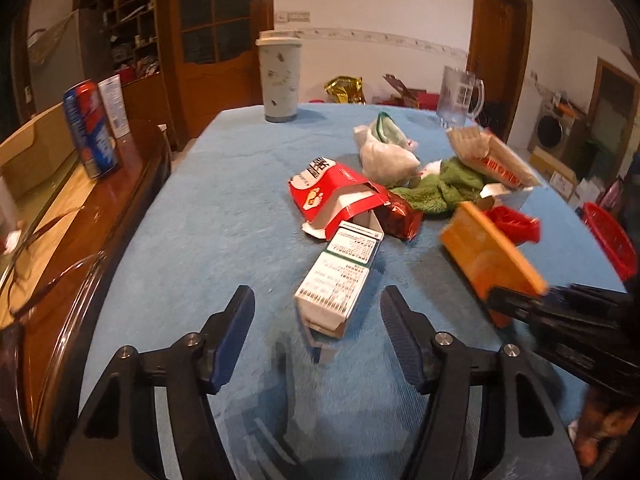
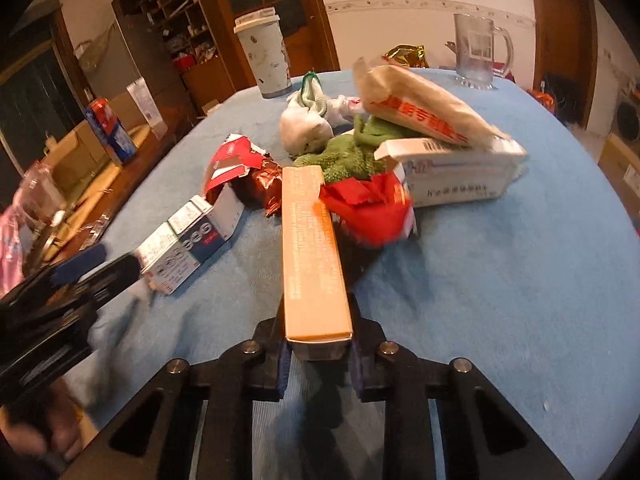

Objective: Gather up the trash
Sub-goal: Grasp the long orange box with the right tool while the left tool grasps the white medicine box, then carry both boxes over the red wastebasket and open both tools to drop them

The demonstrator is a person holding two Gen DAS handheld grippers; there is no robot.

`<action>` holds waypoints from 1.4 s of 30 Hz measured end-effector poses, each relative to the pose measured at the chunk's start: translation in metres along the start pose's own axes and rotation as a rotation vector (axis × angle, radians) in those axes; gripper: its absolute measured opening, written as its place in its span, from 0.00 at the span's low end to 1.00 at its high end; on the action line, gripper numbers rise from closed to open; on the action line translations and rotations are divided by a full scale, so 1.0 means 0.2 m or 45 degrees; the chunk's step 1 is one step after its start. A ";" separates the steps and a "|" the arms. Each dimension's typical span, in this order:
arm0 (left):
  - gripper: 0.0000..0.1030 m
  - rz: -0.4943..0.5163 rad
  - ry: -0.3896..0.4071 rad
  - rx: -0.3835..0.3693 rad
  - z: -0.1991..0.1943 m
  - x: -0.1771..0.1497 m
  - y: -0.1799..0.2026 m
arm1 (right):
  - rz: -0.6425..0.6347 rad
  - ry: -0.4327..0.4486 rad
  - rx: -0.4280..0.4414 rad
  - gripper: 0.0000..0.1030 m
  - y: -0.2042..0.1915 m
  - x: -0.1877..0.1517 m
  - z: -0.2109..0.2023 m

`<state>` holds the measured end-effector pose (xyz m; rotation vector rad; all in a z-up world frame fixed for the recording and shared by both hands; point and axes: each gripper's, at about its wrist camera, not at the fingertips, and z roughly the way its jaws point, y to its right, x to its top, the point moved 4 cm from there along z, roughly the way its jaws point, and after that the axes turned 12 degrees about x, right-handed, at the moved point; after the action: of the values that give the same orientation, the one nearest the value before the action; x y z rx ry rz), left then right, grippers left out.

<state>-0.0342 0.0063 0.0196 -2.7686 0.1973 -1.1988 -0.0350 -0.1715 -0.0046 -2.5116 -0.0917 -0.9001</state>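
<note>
Orange box (image 2: 312, 256) sits clamped between the right gripper (image 2: 318, 344) fingers.

A matt, slightly napped blue cloth covers the tabletop (image 1: 224, 200). On it lie cardboard cartons — a smooth orange box (image 2: 310, 248), a white printed carton (image 1: 336, 280), a torn glossy red one (image 1: 332, 196). A crinkled foil wrapper (image 1: 402, 216) shines beside rough green towelling (image 1: 444, 190). Clear glass mug (image 1: 460, 98), glossy metal can (image 1: 90, 128), polished wood sideboard (image 1: 120, 200). Left tongs (image 1: 318, 340) — matt black plastic, ribbed blue pads.
</note>
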 end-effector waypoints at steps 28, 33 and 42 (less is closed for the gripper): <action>0.33 -0.071 -0.082 -0.065 0.02 -0.13 0.13 | -0.009 0.123 0.150 0.24 -0.02 -0.14 -0.29; 0.51 -0.085 -0.113 -0.040 0.08 -0.11 0.15 | -0.006 0.122 0.155 0.24 -0.01 -0.15 -0.29; 0.32 -0.135 -0.024 -0.041 -0.03 -0.11 0.14 | -0.003 0.158 0.170 0.24 0.01 -0.16 -0.36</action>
<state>-0.0559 -0.0171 0.0028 -2.8494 0.0699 -1.2032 -0.1010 -0.2034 0.0235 -2.3278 -0.1109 -1.0141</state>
